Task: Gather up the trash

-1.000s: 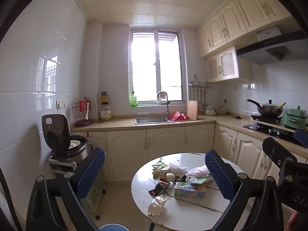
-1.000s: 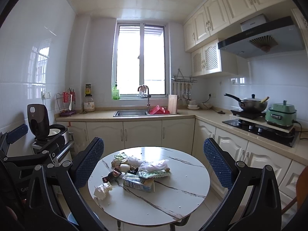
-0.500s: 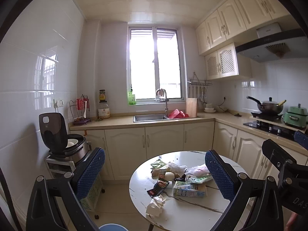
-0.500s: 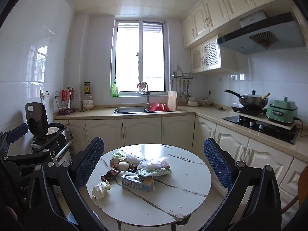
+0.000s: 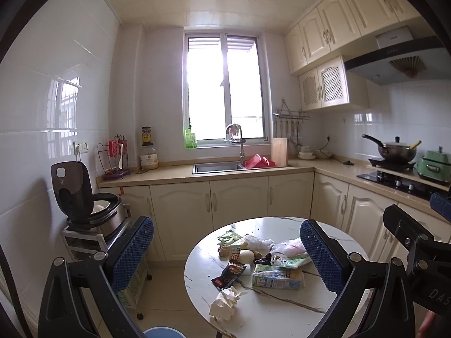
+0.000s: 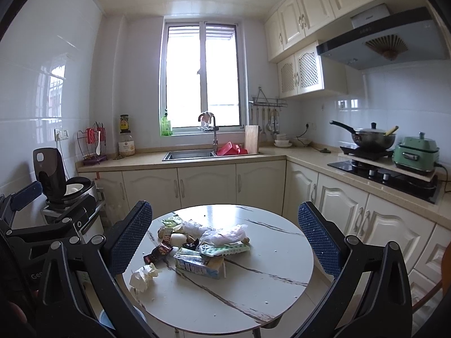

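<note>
Both tongs wide open w/ nothing in them, crumpled tissue point(image 6: 144, 275) sits at the table's point(image 6: 253, 295) near-left edge, so left tongs point(image 5: 227, 256) are closer than right tongs point(image 6: 225, 236) imo.

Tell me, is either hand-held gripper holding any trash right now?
No. The left hand-held gripper and right hand-held gripper are both open and empty; the trash pile lies untouched on the round white marble-look table.

Far ahead of the gripper, a sink point(image 6: 189, 155) sits under the window point(image 6: 201, 79). Left of it stands an open rice cooker point(image 5: 87, 200); to the right, a pan point(image 6: 372, 138) and green cooker point(image 6: 417, 156) rest on the stove.
</note>
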